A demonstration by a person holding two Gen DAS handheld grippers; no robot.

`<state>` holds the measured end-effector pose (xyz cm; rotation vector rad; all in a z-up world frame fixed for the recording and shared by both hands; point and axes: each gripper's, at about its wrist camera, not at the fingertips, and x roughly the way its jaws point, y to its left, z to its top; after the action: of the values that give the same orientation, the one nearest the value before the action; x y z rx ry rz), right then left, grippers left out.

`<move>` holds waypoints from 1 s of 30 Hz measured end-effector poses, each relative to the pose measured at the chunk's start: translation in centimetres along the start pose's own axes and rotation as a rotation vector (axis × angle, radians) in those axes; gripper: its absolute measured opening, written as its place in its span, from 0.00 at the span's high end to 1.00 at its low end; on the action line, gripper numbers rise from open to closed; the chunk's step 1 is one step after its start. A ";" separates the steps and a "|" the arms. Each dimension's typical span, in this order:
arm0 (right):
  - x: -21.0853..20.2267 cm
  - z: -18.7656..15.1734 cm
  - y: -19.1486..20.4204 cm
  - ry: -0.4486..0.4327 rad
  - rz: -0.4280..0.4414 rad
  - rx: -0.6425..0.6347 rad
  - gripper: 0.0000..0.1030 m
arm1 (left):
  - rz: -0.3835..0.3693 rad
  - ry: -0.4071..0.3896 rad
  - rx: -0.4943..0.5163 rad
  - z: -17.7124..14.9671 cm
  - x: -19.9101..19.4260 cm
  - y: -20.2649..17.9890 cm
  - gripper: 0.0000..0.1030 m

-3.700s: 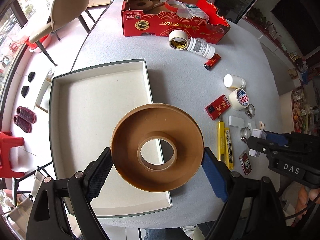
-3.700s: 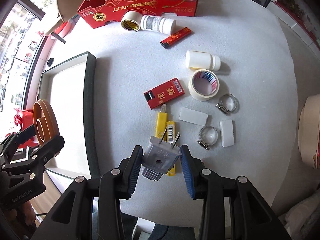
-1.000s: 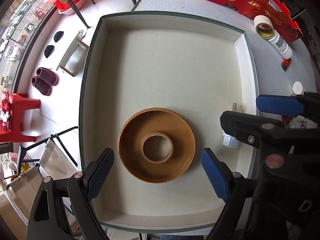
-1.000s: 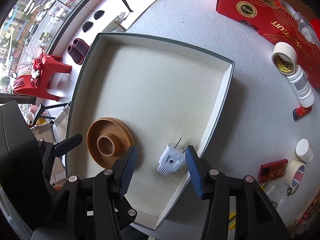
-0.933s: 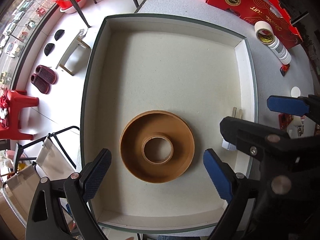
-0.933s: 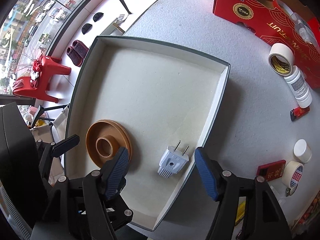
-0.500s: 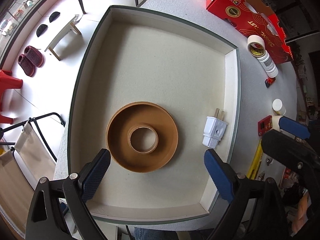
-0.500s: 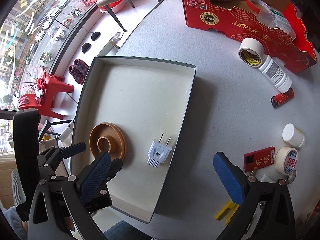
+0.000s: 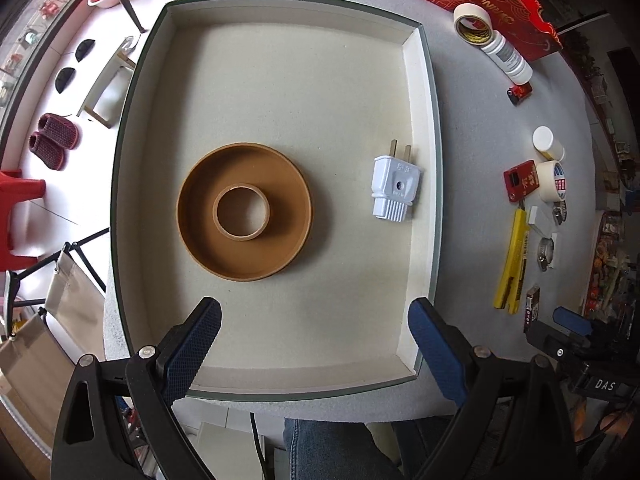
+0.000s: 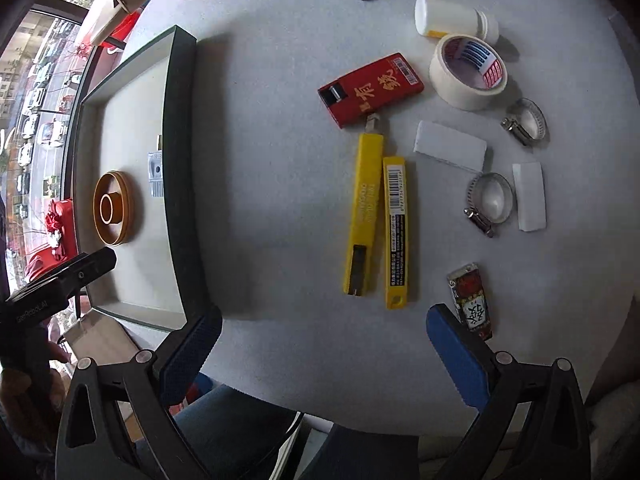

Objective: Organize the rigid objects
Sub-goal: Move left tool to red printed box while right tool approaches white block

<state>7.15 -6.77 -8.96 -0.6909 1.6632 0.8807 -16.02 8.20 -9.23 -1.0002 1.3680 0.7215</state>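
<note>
White plug (image 9: 395,187) lies flat in the tray (image 9: 435,168), close to its right wall, long axis running toward the far wall, the two prongs pointing away from the left-wrist camera and the ribbed cord end toward it. Brown tape reel (image 9: 244,211) lies flat to its left, apart from it, hollow core up. Left gripper (image 9: 314,342) hangs over the tray's near edge, jaws spread wide, nothing between them. Right gripper (image 10: 322,350) is likewise agape and empty, above the grey table (image 10: 280,128) near two yellow utility knives (image 10: 376,216), both lying lengthwise toward the red card box (image 10: 370,89). A small sachet (image 10: 472,300) sits just by its right finger; contact unclear from this angle. Since a second ago the right gripper has left the tray, where it straddled the plug, and swung out over the loose items; plug and reel unmoved.
</note>
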 end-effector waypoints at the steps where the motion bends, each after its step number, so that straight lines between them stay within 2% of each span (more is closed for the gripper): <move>1: 0.0 -0.4 -1.0 0.000 -0.006 0.027 0.00 | -0.001 -0.001 0.038 0.2 0.0 -1.3 0.07; 6: -0.5 -2.2 -5.4 -0.016 0.015 0.185 0.00 | -0.017 -0.009 0.219 1.8 0.1 -8.7 0.07; 10: -0.7 -3.5 -7.7 -0.032 0.030 0.256 0.00 | 0.021 -0.017 0.353 3.2 1.4 -14.5 0.07; 12: -0.7 -4.3 -8.5 -0.031 0.039 0.283 0.00 | 0.037 -0.010 0.377 4.1 2.4 -16.8 0.07; 14: -0.6 -5.0 -9.9 -0.030 0.045 0.308 0.00 | 0.043 0.005 0.330 5.2 3.6 -18.2 0.07; 17: -0.4 -6.4 -10.9 -0.025 0.054 0.354 0.00 | 0.014 0.040 0.150 7.5 5.4 -18.7 0.07; 21: -0.1 -7.7 -12.0 -0.016 0.067 0.406 0.00 | 0.048 0.027 -0.036 9.9 7.0 -18.7 0.07; 23: -0.1 -8.3 -12.6 -0.014 0.071 0.421 0.00 | 0.075 0.023 -0.084 10.8 7.8 -18.9 0.07; 26: 0.3 -9.0 -13.4 -0.012 0.076 0.439 0.00 | 0.051 0.032 -0.146 11.7 8.7 -19.1 0.07; 28: 0.4 -9.1 -13.5 -0.015 0.081 0.444 0.00 | 0.034 0.025 -0.163 12.1 9.0 -19.6 0.07; 30: 0.3 -8.9 -13.3 -0.018 0.085 0.442 0.00 | 0.054 0.017 -0.143 12.2 9.3 -20.4 0.00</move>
<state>12.96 -21.61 -10.66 -0.3099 1.8006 0.5445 8.54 9.09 -16.17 -1.0868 1.3772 0.8634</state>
